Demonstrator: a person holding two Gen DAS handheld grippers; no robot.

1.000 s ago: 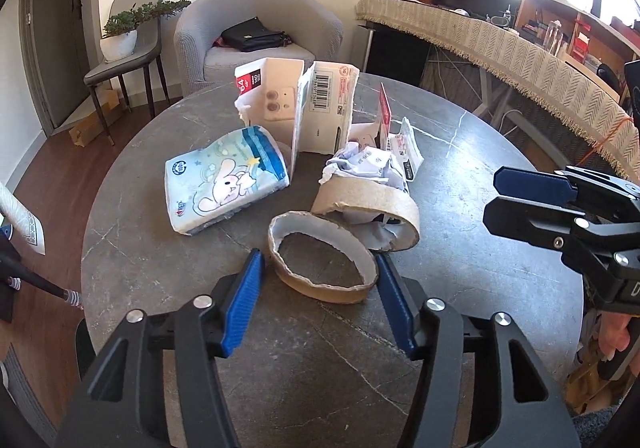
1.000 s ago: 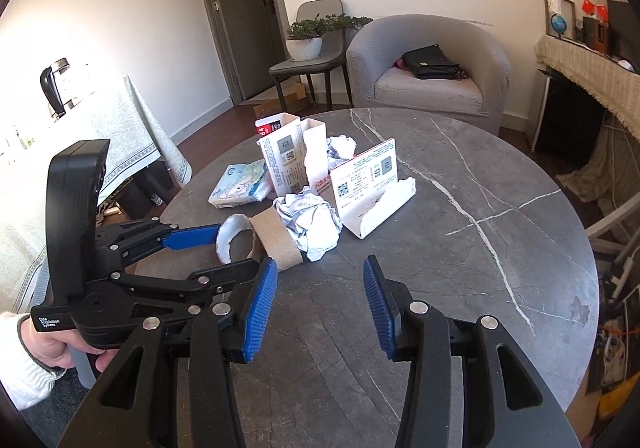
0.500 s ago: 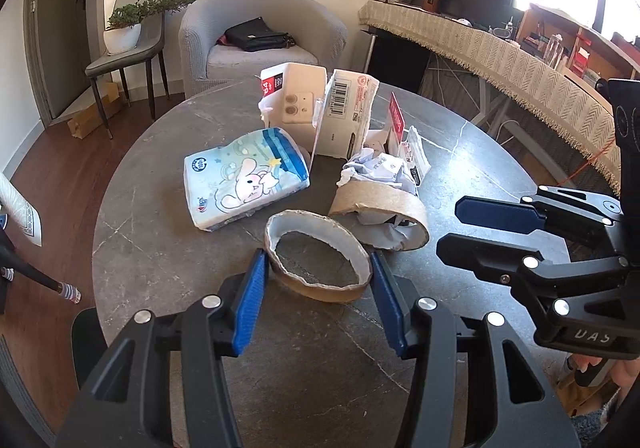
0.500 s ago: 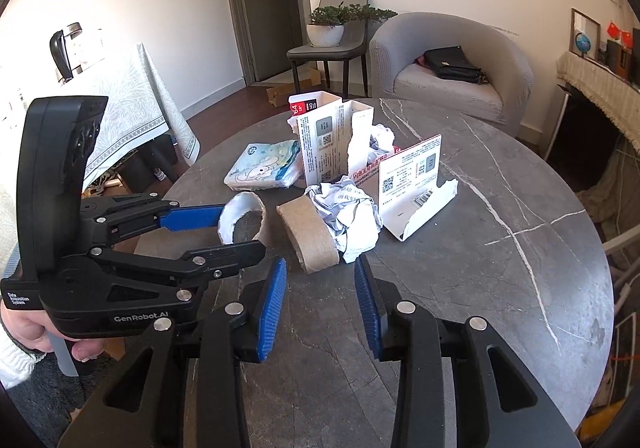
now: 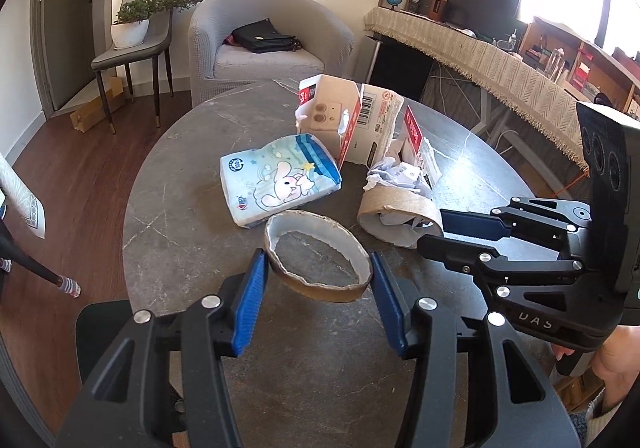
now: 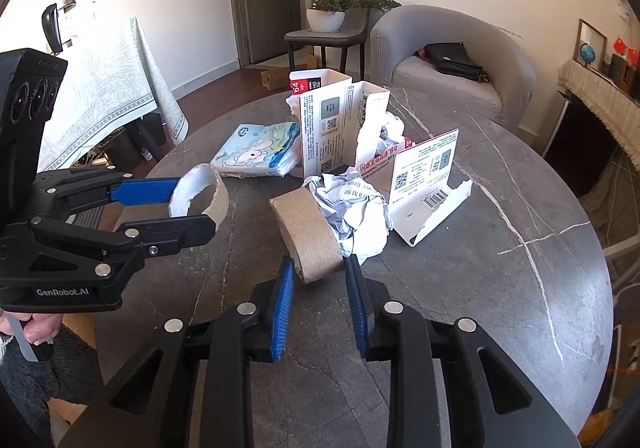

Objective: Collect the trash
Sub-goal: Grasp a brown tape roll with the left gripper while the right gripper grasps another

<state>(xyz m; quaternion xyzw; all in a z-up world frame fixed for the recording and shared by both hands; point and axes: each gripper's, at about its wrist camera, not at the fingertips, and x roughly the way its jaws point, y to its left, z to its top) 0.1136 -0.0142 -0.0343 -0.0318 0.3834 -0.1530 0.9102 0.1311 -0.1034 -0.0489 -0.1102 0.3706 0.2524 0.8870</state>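
Trash on a round grey stone table [image 5: 168, 207]: two cardboard tape rings, crumpled paper [image 6: 352, 207], torn cartons and a tissue pack [image 5: 276, 179]. Only the right wrist view shows a cloth-draped table. Left gripper [image 5: 316, 280] clamps the lifted nearer ring [image 5: 318, 268]. Right gripper [image 6: 318, 280], jaws just closing, straddles the farther ring [image 6: 308, 232]; contact unclear.

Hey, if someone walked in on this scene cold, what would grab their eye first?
Probably the heap of litter mid-way across the round grey marble table: torn white cartons, a crumpled paper wad and a blue cartoon tissue pack. Nearer, the left gripper brackets a flattened brown cardboard ring, while the right gripper, jaws just closing, straddles a second cardboard ring.
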